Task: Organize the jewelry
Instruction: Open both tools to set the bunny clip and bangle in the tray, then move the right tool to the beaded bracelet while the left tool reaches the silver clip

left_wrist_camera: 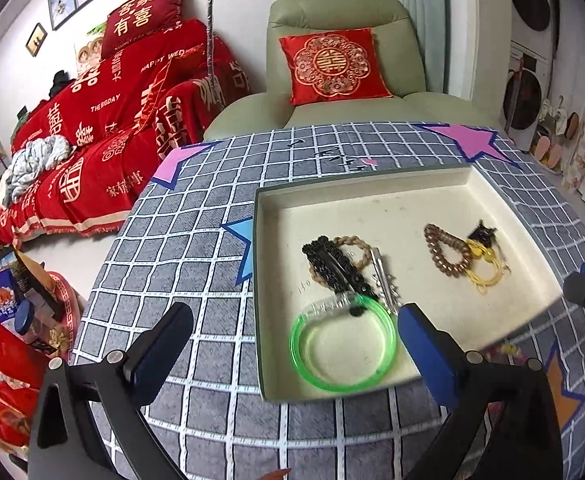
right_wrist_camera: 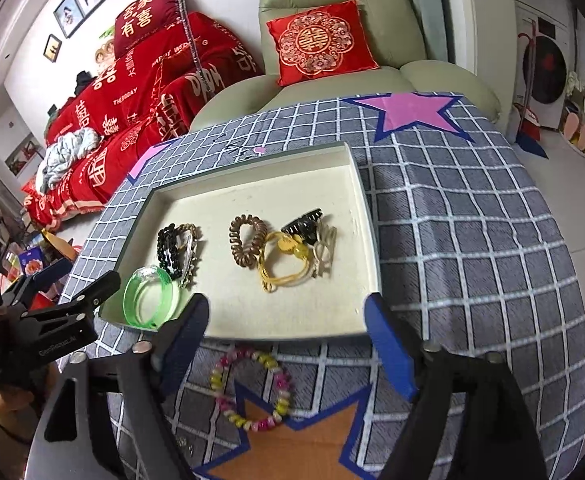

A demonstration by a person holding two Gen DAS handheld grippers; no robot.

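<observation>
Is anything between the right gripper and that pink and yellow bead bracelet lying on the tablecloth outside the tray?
Nothing visible. The bead bracelet lies on the bare tablecloth, just ahead of the open right gripper and between its jaws. The tray lies just beyond it; only the low near wall separates bracelet from tray floor.

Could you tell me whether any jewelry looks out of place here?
Yes: the pink-and-yellow beaded bracelet lies on the tablecloth just outside the tray, while every other piece sits inside it.
</observation>
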